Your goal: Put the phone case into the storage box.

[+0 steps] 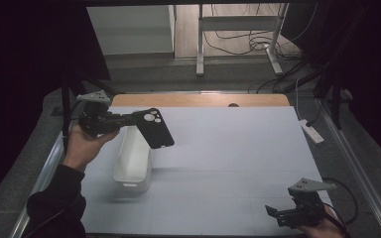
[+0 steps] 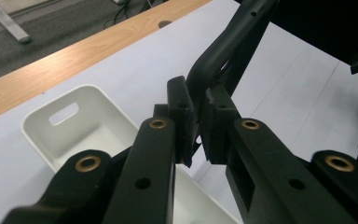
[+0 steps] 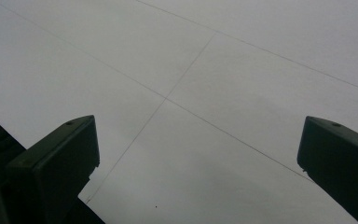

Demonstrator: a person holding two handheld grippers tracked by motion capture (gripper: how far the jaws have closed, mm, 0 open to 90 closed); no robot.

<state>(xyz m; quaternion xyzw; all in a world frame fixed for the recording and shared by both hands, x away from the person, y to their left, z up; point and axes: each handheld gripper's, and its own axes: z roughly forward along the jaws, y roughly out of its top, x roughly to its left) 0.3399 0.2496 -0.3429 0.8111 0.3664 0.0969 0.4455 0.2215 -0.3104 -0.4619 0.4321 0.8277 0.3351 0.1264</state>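
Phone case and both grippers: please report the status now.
Left gripper shut on black phone case, held above white bin. Right gripper open, low over the table. Nothing between case and bin.

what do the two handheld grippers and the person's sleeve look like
Both the left gripper and the right gripper are matte black plastic two-jaw tools, each topped by a grey three-cornered plate. Brass-coloured bushings dot the left one's arms. A thin black cable trails from the right. The left forearm wears a dark sleeve.
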